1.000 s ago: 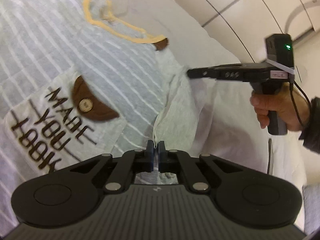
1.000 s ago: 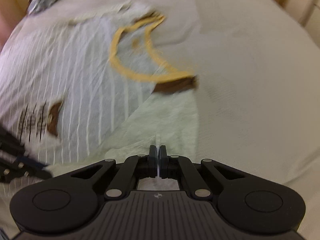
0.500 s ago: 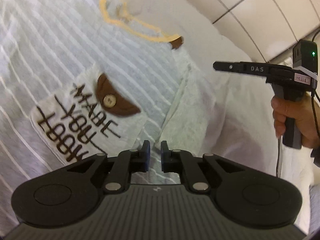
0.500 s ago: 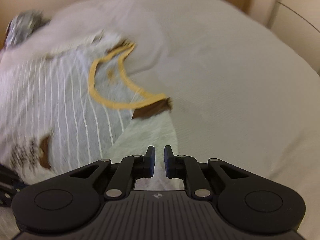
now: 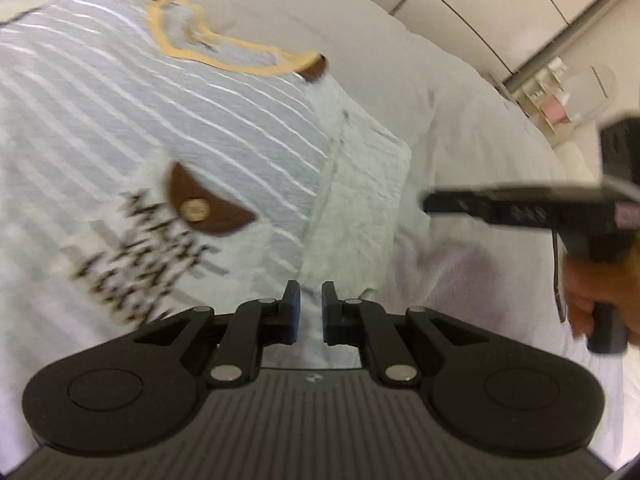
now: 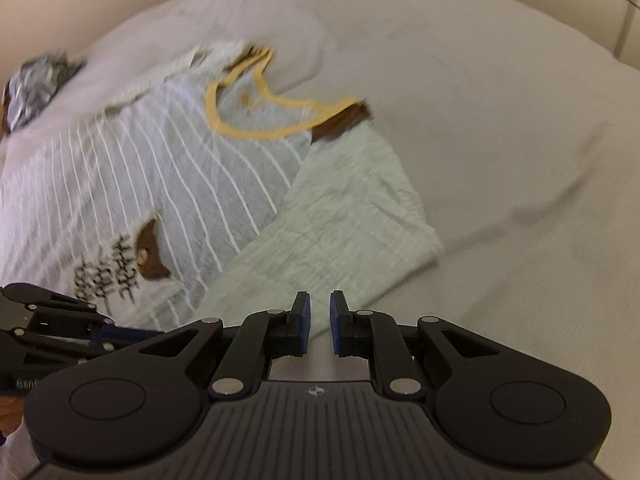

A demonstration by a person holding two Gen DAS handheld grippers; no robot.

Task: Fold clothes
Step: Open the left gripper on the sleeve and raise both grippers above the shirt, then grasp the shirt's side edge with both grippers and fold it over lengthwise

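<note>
Both grippers held the shirt's sleeve a moment ago with their jaws pinched shut. Now they have let go. The left gripper (image 5: 307,308) has its jaws a little apart with nothing pinched between them. The right gripper (image 6: 319,322) also has a small gap, and nothing is between its jaws. It has slid away from the sleeve (image 6: 340,216), out over the bare bed.

Some things are hard to see. Both pictures are blurry. The dark words on the shirt's chest cannot be read. The bottom of the shirt is cut off at the picture edge and behind the grippers. Only part of the hand (image 5: 600,284) on the right gripper shows. A dark, shiny bundle (image 6: 34,84) sits at the far corner of the bed, and I cannot tell what it is.

The shirt (image 5: 140,128) lies flat on the bed with its front up. It is grey with thin white stripes. Its yellow neck (image 5: 224,54) points to the far side of the bed, and its long way runs from there back to the grippers. The pale sleeve lies spread out beside the shirt's body.

The bed (image 6: 500,100) has a plain light sheet with soft wrinkles. Pale cupboard doors (image 5: 500,8) stand behind it.
</note>
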